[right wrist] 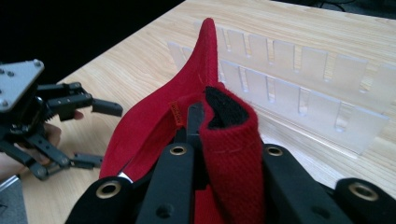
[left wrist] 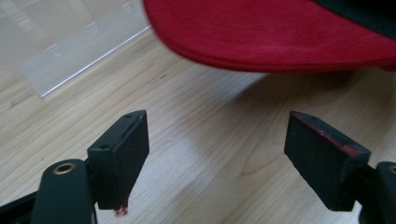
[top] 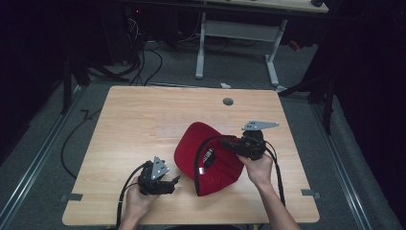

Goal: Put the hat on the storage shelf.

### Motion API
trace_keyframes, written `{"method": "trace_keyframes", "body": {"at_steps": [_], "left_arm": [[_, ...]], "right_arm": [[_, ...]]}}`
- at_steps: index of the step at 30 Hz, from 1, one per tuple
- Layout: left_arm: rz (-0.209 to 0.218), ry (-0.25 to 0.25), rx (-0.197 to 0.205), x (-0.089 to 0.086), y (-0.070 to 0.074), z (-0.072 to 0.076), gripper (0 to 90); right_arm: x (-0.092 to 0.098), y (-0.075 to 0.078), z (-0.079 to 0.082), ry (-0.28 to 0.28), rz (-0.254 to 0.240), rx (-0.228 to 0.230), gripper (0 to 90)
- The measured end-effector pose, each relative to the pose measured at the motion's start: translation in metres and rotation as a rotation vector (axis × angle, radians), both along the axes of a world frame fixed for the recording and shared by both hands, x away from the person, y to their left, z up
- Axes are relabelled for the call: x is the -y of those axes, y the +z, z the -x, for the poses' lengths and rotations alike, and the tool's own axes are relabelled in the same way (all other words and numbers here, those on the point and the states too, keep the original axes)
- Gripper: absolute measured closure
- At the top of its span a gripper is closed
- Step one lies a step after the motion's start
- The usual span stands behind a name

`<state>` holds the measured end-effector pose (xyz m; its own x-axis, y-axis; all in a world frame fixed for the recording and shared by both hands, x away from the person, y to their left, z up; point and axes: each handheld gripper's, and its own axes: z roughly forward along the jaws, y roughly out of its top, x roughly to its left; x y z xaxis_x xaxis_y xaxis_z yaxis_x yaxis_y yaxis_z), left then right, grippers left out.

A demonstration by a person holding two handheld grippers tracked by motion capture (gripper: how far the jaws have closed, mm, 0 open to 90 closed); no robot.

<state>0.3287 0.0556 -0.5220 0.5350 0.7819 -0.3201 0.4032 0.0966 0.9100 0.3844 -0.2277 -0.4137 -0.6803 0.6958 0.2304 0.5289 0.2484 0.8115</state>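
One red cap [top: 206,160] sits pinched in the right tool [top: 229,142].

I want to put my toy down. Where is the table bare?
The table is bare along its far edge and left half. It is crowded near the front right, where the right gripper holds the red cap beside the open left gripper.

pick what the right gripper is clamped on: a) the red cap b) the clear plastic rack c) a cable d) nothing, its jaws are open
a: in the right gripper view the right gripper has its jaws pinched shut on a fold of the red cap, while the left gripper stands open over the table.
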Motion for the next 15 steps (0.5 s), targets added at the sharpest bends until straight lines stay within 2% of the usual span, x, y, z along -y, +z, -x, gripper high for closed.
{"method": "trace_keyframes", "body": {"at_steps": [8, 10, 12, 15], "left_arm": [[0.018, -0.036, -0.006, 0.011, 0.003, 0.002, 21.1], [0.024, -0.036, -0.002, 0.012, 0.004, 0.002, 21.0], [0.040, -0.031, 0.017, 0.012, 0.008, 0.005, 21.3], [0.035, -0.017, 0.026, 0.010, 0.010, 0.006, 21.6]], "right_arm": [[-0.010, 0.005, -0.001, 0.001, -0.013, -0.005, 82.0], [-0.011, 0.005, -0.001, 0.002, -0.013, -0.006, 82.0], [-0.013, 0.005, -0.001, 0.000, -0.012, -0.015, 82.0], [-0.015, 0.003, 0.000, -0.005, -0.002, -0.021, 81.9]]}}
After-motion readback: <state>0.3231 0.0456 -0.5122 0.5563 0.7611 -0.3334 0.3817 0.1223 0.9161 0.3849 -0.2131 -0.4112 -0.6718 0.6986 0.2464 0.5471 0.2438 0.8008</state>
